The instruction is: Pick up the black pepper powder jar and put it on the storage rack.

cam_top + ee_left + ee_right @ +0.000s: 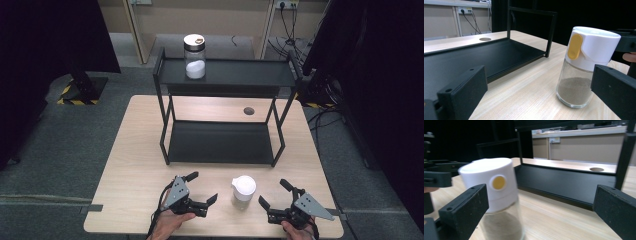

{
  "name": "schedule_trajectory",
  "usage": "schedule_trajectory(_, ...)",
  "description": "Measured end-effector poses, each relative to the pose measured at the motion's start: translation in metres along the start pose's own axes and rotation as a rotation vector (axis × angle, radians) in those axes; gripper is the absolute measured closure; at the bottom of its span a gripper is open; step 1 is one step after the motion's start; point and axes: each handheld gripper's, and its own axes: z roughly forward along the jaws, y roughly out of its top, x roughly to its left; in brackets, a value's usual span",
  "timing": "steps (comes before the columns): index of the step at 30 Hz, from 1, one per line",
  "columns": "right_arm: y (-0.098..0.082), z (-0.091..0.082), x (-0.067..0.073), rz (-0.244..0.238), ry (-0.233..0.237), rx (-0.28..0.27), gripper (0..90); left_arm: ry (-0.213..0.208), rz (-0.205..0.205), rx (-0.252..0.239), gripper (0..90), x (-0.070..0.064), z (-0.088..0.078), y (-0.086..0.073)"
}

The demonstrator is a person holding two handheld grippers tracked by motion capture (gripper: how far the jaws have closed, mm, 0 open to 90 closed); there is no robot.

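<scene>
My left tongs (pixel 203 187) and my right tongs (pixel 271 193) both stand wide and hold nothing, one on either side of the shaker jar (pixel 244 192), which sits upright on the surface (pixel 135 165) at its near edge, between the two. I judge this the approach step: neither pair touches the jar yet, and the next move calls for one of them to slide in level until its jaws bracket the glass body below the white cap, then close squarely so the jar does not tip. The jar's long axis runs straight up from the surface; in the left gripper view its cap shows a yellow flip tab (pixel 574 46) turned toward my left tongs, and the brown powder (pixel 574 90) lies low in the glass. In the right gripper view the jar (pixel 496 195) is close and a little blurred, a round yellow spot on the cap facing me. Beyond the jar stands the black two-tier shelf (pixel 220 142), its lower tier bare. On the top tier, farther still from the shaker jar, stands a lidded glass jar (pixel 194 56) with white contents.
</scene>
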Motion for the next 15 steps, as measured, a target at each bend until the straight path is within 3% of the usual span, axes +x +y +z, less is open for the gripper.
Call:
schedule_trajectory(6, 0.002, 0.004, 0.006, -0.015, 0.049, 0.005, 0.6, 0.007, -0.004, -0.005, 0.1, 0.000, -0.001, 0.000)
schedule_trajectory(15, 0.005, 0.020, 0.019, -0.079, 0.096, 0.044, 0.6, 0.004, -0.003, -0.001, 0.1, 0.000, 0.000, -0.001)
